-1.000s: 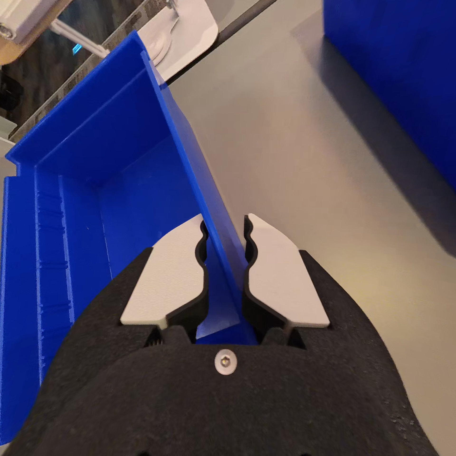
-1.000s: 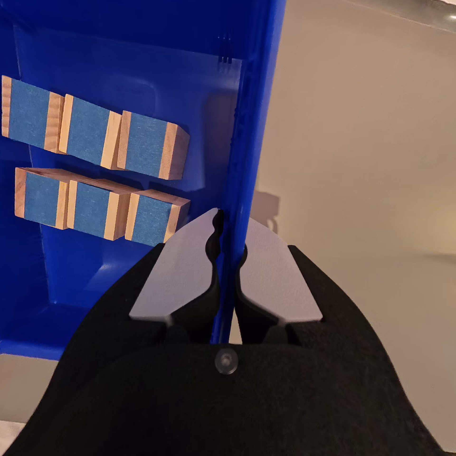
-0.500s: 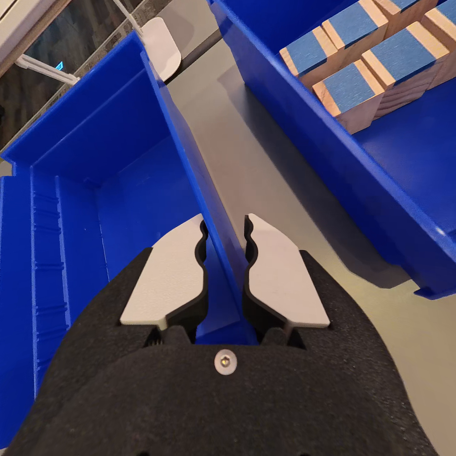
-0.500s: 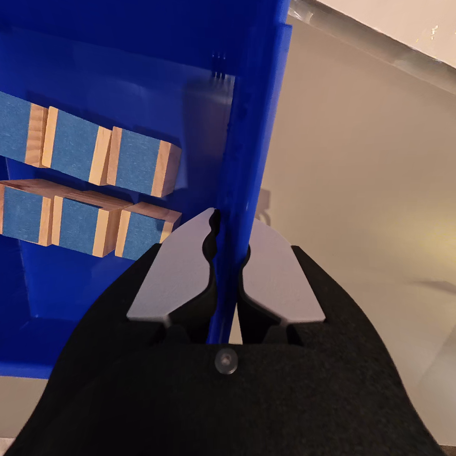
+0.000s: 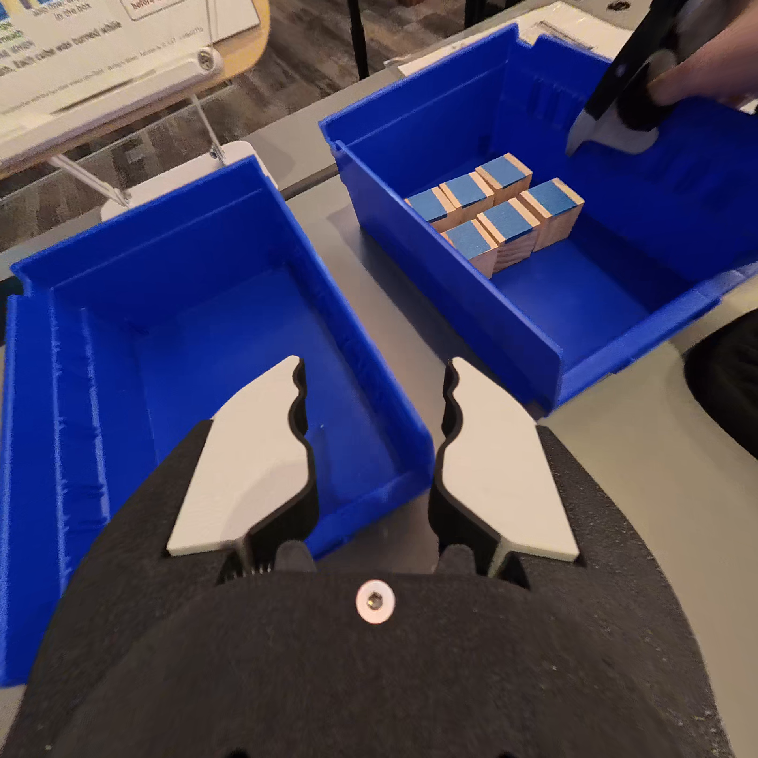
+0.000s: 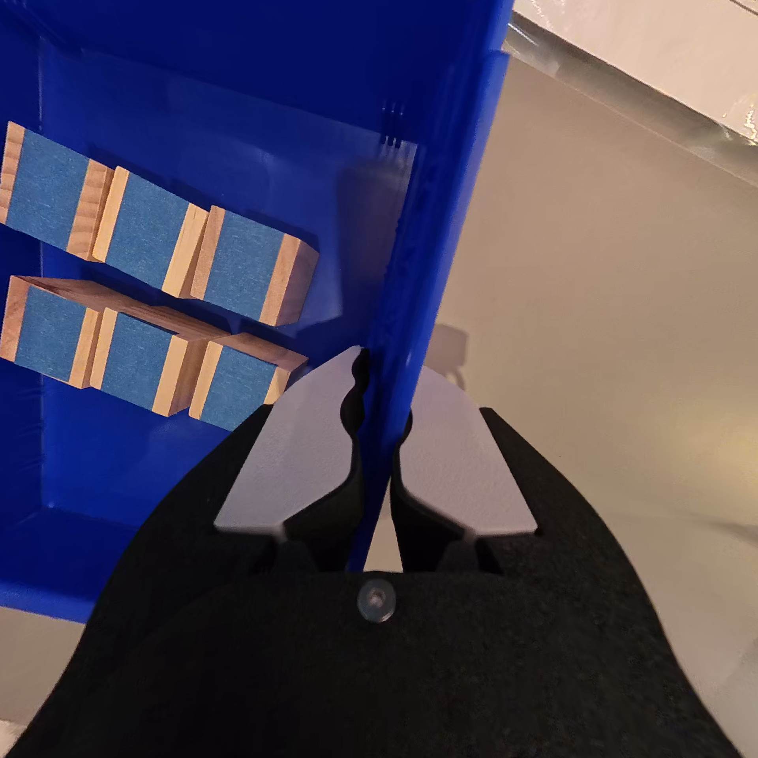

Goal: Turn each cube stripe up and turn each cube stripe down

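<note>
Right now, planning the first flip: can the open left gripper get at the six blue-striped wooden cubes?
Probably yes: the left gripper holds nothing, and the cubes sit uncovered in their open-topped bin.

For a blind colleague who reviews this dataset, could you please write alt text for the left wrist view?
The left gripper hangs open above the near right corner of an empty blue bin on a grey table. A second blue bin to the right holds six wooden cubes, blue stripes up, in two rows. The right gripper is at that bin's far wall.

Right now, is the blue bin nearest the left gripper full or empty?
Empty. The left bin shows only bare blue floor; all six cubes sit in the other bin.
</note>
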The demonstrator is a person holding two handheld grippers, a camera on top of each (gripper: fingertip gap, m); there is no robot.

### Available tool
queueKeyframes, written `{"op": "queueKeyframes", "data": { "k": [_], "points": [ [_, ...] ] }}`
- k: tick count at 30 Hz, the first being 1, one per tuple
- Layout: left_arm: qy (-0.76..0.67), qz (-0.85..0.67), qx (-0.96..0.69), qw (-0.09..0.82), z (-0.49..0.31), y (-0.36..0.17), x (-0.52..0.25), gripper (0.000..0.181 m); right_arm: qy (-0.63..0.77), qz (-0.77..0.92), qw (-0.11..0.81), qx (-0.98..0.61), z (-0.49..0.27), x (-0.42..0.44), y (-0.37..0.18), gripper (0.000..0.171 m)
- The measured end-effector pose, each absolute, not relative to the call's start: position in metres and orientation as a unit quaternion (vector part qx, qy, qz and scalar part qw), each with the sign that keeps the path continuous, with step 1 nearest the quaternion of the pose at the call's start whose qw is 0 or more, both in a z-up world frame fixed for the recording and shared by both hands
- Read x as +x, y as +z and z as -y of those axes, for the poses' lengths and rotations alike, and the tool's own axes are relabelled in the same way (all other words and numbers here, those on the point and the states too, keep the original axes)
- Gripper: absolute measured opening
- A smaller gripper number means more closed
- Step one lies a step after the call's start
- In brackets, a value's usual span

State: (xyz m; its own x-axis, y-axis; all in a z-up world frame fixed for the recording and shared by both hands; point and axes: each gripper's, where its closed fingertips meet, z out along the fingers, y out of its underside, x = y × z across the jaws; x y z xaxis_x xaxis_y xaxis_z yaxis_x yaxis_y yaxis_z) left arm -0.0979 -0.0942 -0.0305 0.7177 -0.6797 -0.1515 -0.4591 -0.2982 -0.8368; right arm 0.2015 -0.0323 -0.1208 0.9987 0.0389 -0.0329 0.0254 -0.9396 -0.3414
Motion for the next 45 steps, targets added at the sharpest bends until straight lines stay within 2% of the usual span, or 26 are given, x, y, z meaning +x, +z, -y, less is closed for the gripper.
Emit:
{"op": "queueKeyframes", "data": {
  "k": [10,20,34,45],
  "points": [
    [-0.112,-0.271,-0.813,0.503,0.073,-0.002,-0.223,0.055,0.088,-0.045,0.160,-0.982,0.033,0.200,-0.121,0.006],
    [-0.098,-0.196,-0.828,0.515,0.060,0.003,-0.325,0.050,0.082,-0.055,0.149,-0.984,0.034,0.208,-0.110,0.006],
    [-0.115,-0.187,-0.832,0.510,0.058,-0.001,-0.356,0.049,0.070,-0.045,0.119,-0.989,0.052,0.212,-0.083,0.006],
    [-0.123,-0.182,-0.828,0.516,0.059,0.004,-0.362,0.049,0.084,-0.008,0.150,-0.985,0.027,0.169,-0.002,0.006]
  ]
}}
